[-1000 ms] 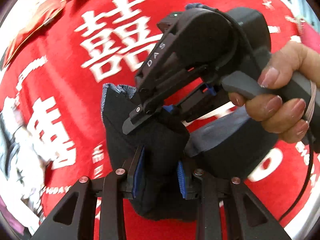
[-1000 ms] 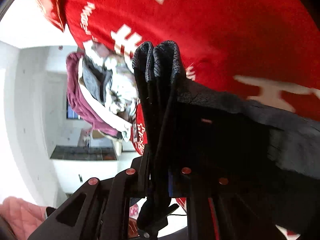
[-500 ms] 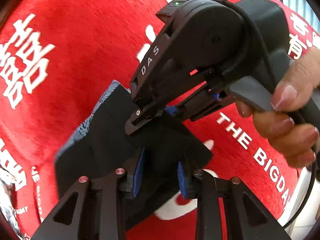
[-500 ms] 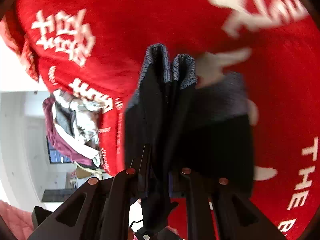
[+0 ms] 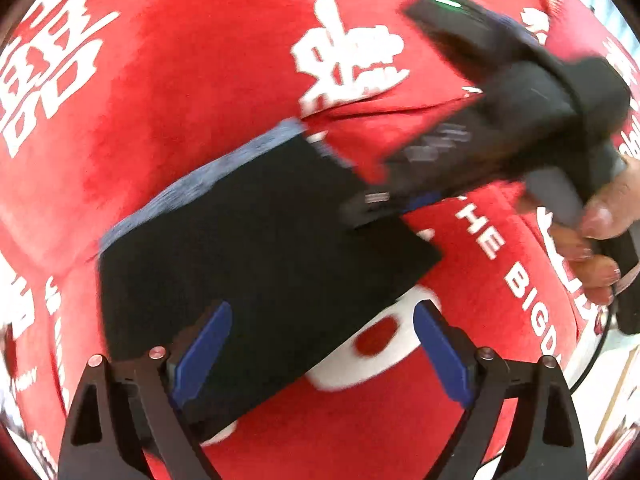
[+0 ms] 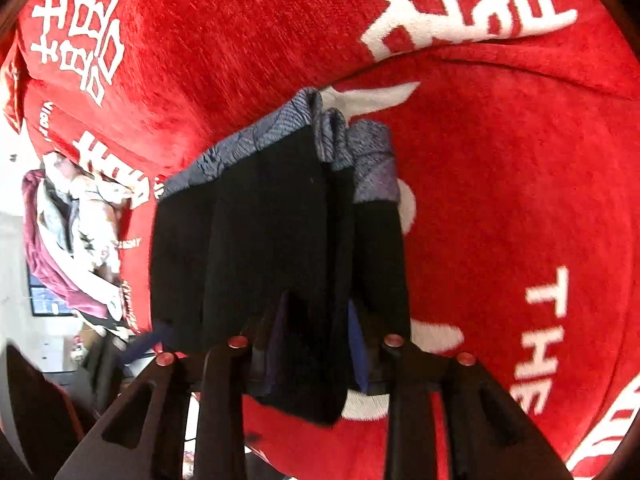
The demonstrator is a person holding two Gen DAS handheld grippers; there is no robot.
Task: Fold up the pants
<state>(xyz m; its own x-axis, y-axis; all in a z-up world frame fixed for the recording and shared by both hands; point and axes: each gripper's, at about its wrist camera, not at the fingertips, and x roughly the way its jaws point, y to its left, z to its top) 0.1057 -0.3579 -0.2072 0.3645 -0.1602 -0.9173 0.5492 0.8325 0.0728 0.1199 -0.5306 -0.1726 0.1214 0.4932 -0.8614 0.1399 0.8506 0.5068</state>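
The folded black pants (image 5: 256, 256) with a blue-grey patterned waistband (image 5: 208, 176) lie on the red cloth (image 5: 192, 80). My left gripper (image 5: 320, 344) is open, its blue pads (image 5: 204, 344) spread above the near edge of the pants. My right gripper (image 6: 316, 344) is shut on a bunched fold of the pants (image 6: 280, 240), with the waistband (image 6: 348, 148) at the far end. The right gripper also shows blurred in the left wrist view (image 5: 384, 204), at the far right corner of the pants.
The red cloth with white characters and letters (image 6: 460, 20) covers the whole surface. A pile of other clothes (image 6: 68, 232), maroon and pale, lies at the cloth's left edge. A hand (image 5: 592, 236) holds the right gripper's handle.
My left gripper has opened and let go of the pants. The pants have come down to lie flat on the red cloth. The right gripper has kept its hold.
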